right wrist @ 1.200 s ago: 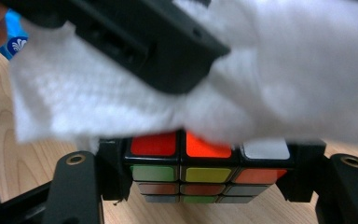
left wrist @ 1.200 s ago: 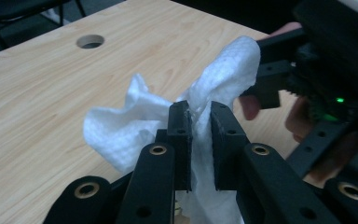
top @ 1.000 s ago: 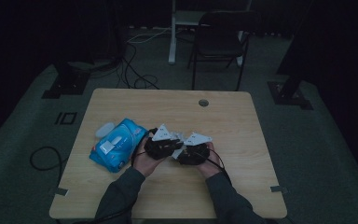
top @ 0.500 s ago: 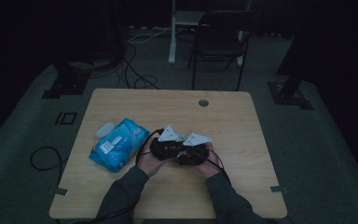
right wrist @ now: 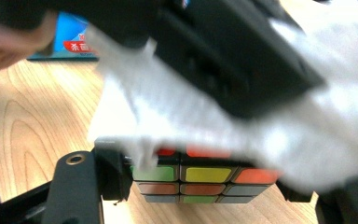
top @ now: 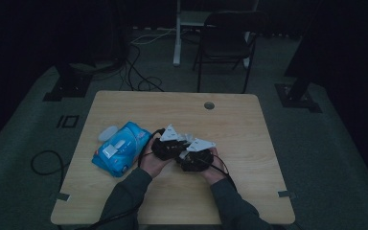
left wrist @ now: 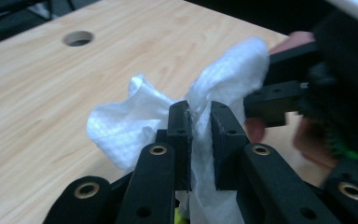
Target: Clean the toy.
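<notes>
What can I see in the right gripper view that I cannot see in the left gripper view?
The right gripper view shows a puzzle cube held between the right gripper jaws, and the blue wipes pack behind. The left gripper view shows the table's round hole and the left gripper pinching the white wipe. Both show that wipe and the wooden table.
</notes>
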Available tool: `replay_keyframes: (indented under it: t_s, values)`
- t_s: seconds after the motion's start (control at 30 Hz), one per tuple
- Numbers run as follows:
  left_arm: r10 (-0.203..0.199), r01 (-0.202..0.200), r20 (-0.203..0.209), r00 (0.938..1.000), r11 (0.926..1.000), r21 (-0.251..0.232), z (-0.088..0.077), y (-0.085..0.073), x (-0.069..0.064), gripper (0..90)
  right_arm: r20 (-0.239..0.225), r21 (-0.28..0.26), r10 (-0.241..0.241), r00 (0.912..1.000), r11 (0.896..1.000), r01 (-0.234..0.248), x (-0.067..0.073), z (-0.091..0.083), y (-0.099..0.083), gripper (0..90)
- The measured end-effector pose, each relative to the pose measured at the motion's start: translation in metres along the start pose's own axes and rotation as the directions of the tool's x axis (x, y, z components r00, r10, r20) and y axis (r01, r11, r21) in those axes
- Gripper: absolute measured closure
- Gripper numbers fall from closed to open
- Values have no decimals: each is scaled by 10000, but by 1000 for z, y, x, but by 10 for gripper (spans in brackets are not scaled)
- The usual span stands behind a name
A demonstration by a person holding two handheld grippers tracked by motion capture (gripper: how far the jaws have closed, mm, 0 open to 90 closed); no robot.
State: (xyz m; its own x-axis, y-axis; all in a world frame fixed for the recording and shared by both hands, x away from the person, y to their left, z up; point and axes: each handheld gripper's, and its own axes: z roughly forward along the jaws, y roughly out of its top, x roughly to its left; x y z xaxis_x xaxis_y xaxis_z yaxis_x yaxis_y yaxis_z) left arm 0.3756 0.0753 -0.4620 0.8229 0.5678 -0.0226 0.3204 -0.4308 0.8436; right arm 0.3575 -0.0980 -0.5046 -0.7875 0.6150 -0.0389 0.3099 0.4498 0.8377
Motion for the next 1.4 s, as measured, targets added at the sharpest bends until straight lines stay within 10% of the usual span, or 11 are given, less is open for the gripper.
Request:
replay_keyframes:
  t_s: [0.6, 1.4]
  values:
    - [-416, 391, -742, 9964, 9986, -347, -27, -11, 12, 815, 337, -261, 532, 9980, 9983, -523, -16, -10, -2, 342]
    - [389, -353, -899, 9952, 9985, 419, -20, -22, -9, 816, 494, -324, 904, 9947, 9955, -889, -22, -12, -2, 342]
